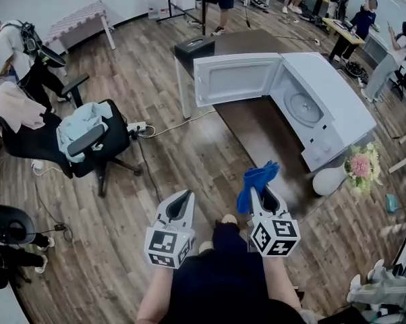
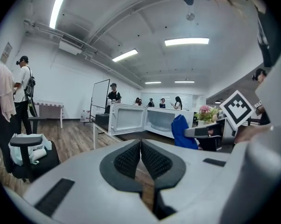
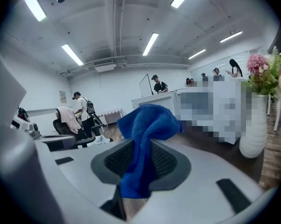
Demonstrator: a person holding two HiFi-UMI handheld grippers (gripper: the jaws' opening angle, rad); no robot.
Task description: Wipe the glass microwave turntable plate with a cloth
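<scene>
1. Glass turntable plate [image 1: 303, 106], head view: it lies inside the open microwave [image 1: 338, 93] on the table, at about 1 o'clock from both grippers and well apart from them. The right gripper [image 1: 259, 193] is clenched on a blue cloth [image 1: 257, 177]. The left gripper [image 1: 187, 196] is closed on nothing. A vase of flowers [image 1: 338, 177] stands at 3 o'clock of the right gripper, near the table edge, so a wide reach toward the microwave could clip it.
2. Left gripper view: the left gripper [image 2: 140, 146] has its jaws meeting, with nothing between them. The microwave [image 2: 152, 119] sits at 12 o'clock with its door swung open. Pressed on one side only, the plate may tip or skid (glass, probably resting loose), so this free tool could steady it.
3. Right gripper view: the right gripper [image 3: 138, 150] pinches only a narrow fold of the cloth [image 3: 147, 122], with the bulk bunched above the jaws. Hard rubbing could drag it free.
4. Writing: none is readable in any view. The marker cubes carry only black-and-white squares.
</scene>
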